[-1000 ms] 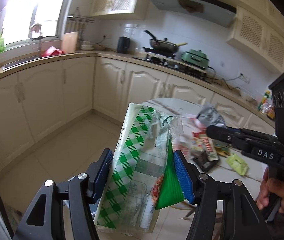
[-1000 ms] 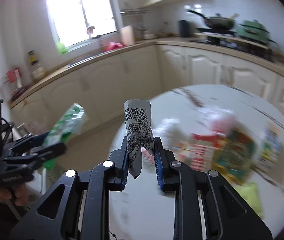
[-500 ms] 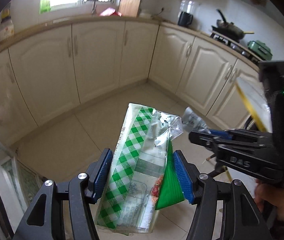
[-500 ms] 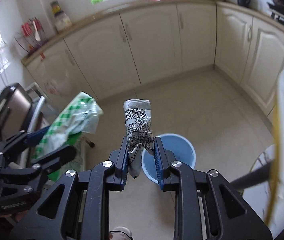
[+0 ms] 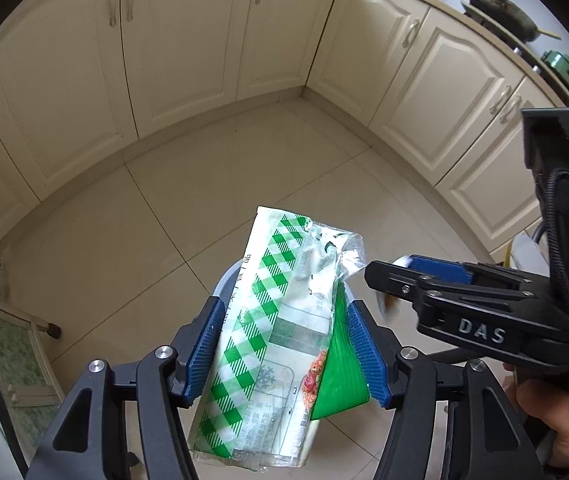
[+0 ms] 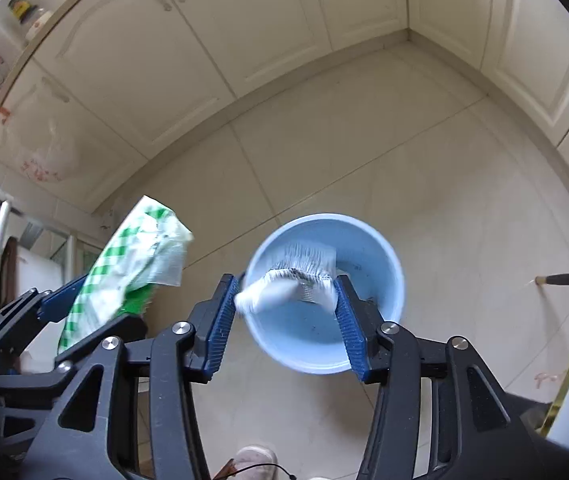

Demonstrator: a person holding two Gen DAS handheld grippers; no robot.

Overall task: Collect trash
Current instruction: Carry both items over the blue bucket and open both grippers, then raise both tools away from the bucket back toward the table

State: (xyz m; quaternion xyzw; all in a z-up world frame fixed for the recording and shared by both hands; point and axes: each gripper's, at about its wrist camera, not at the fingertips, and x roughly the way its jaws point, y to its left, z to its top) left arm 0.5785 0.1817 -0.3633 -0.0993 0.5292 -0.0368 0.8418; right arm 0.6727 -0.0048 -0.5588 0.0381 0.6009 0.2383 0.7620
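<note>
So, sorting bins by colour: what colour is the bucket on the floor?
Light blue bucket, clearest in the right wrist view.

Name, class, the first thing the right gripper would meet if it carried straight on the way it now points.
Probably the blue bin: the right gripper, jaws opening, points down into it. A blurred grey wrapper hangs between the pads, seemingly dropping ahead of it; depth is unclear.

Home kitchen: cream cabinets [image 5: 188, 36], tiled floor [image 5: 132, 240], pan [image 5: 504, 12] on counter w/ stove.
</note>
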